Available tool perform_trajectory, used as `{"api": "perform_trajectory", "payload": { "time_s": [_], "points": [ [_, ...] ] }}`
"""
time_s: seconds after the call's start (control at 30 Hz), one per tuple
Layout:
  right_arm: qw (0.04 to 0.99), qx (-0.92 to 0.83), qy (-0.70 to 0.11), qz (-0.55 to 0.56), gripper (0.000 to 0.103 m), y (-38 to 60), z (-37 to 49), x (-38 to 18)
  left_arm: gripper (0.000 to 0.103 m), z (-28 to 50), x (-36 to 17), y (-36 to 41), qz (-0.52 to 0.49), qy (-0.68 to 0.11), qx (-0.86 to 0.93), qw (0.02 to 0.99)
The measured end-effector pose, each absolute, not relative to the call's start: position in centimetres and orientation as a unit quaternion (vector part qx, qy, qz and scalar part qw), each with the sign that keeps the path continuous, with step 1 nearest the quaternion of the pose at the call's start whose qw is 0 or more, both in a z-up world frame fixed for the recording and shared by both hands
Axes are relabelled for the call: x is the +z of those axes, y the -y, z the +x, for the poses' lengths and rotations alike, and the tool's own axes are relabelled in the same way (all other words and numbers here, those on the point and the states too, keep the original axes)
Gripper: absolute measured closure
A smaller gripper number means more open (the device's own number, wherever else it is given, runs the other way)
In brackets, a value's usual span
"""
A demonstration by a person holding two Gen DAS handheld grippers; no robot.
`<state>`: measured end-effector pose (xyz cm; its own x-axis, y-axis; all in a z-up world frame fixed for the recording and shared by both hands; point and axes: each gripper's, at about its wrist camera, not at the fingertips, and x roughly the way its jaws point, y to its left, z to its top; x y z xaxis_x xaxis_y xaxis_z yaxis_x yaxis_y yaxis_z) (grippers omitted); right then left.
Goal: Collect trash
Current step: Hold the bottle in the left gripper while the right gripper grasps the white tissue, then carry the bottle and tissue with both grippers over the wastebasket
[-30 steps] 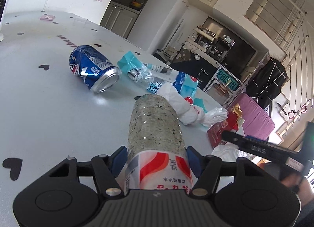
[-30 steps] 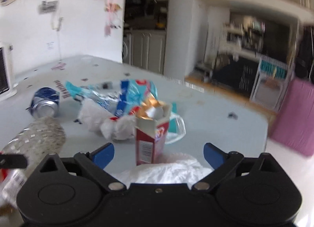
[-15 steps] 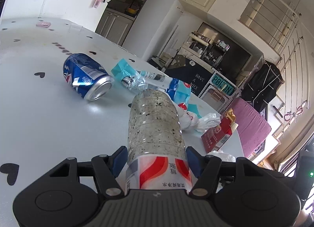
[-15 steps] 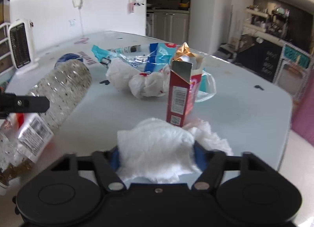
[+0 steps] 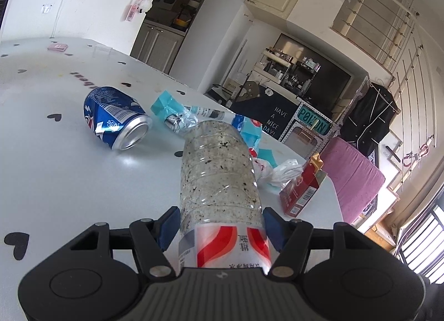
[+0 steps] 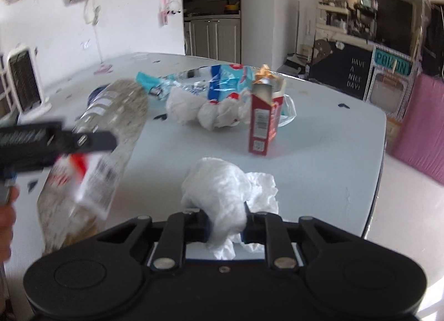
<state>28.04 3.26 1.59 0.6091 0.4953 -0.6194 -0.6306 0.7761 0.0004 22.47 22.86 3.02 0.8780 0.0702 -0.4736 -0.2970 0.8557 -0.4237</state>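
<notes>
My left gripper point(image 5: 221, 224) is shut on a clear, speckled plastic bottle point(image 5: 219, 171) with a red-and-white label, held just above the white table point(image 5: 55, 168). The right wrist view shows the same bottle point(image 6: 116, 110), blurred, at the left. My right gripper point(image 6: 225, 224) is closing its jaws on a crumpled white tissue point(image 6: 222, 185) near the table's front edge, and the pads pinch it. A red carton point(image 6: 263, 124) with a torn-open top stands just beyond the tissue.
A blue can point(image 5: 116, 119) lies on its side at the left. A blue-and-white wrapper point(image 6: 222, 79) and balled white tissues point(image 6: 205, 110) lie mid-table. A white heater point(image 6: 23, 82) stands at the far left. A pink cushion point(image 5: 352, 171) lies past the table's right edge.
My right gripper moved forward over the white tissue and closed from wide open onto it. It has left the left wrist view. The left gripper kept its hold on the bottle.
</notes>
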Motion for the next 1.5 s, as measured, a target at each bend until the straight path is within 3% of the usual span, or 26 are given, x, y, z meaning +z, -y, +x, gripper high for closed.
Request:
{"api": "perform_trajectory", "payload": {
  "time_s": [0.1, 0.17, 0.23, 0.37, 0.6, 0.73, 0.8, 0.83, 0.87, 0.97, 1.5],
  "points": [
    [0.881, 0.337, -0.305, -0.133, 0.063, -3.4, 26.0, 1.2, 0.038, 22.3, 3.1, -22.9, -0.251, -0.224, 0.098, 0.936],
    [0.871, 0.359, -0.305, -0.14, 0.038, -3.3, 25.1, 1.1, 0.038, 22.3, 3.1, -23.0, -0.253, -0.224, 0.098, 0.936],
    [0.867, 0.379, -0.287, -0.15, 0.023, -3.0, 24.2, 1.4, 0.038, 22.2, 3.1, -23.2, -0.255, -0.222, 0.097, 0.936],
    [0.857, 0.418, -0.253, -0.163, 0.005, -2.0, 23.7, 2.5, 0.038, 22.2, 3.1, -23.4, -0.258, -0.22, 0.101, 0.935],
    [0.844, 0.435, -0.283, -0.134, 0.001, -2.0, 27.6, 1.7, 0.038, 22.2, 3.0, -23.2, -0.259, -0.22, 0.1, 0.935],
    [0.829, 0.437, -0.323, -0.137, 0.009, -2.5, 29.1, -0.1, 0.038, 22.3, 3.0, -23.2, -0.258, -0.22, 0.1, 0.935],
    [0.835, 0.433, -0.311, -0.135, 0.018, -2.5, 28.6, -0.2, 0.038, 22.3, 3.0, -23.2, -0.258, -0.22, 0.1, 0.935],
    [0.837, 0.433, -0.309, -0.13, 0.029, -2.4, 28.3, -0.1, 0.038, 22.3, 3.0, -23.1, -0.257, -0.22, 0.1, 0.936],
    [0.839, 0.432, -0.306, -0.122, 0.047, -2.3, 28.1, 0.0, 0.038, 22.2, 3.0, -23.2, -0.257, -0.22, 0.1, 0.936],
    [0.843, 0.426, -0.314, -0.092, 0.076, -1.9, 27.6, 0.3, 0.038, 22.3, 3.1, -22.9, -0.252, -0.219, 0.099, 0.937],
    [0.91, 0.313, -0.271, 0.004, 0.081, 2.8, 24.2, 3.9, 0.039, 21.8, 4.7, -19.8, -0.225, -0.204, 0.059, 0.951]
  ]
}}
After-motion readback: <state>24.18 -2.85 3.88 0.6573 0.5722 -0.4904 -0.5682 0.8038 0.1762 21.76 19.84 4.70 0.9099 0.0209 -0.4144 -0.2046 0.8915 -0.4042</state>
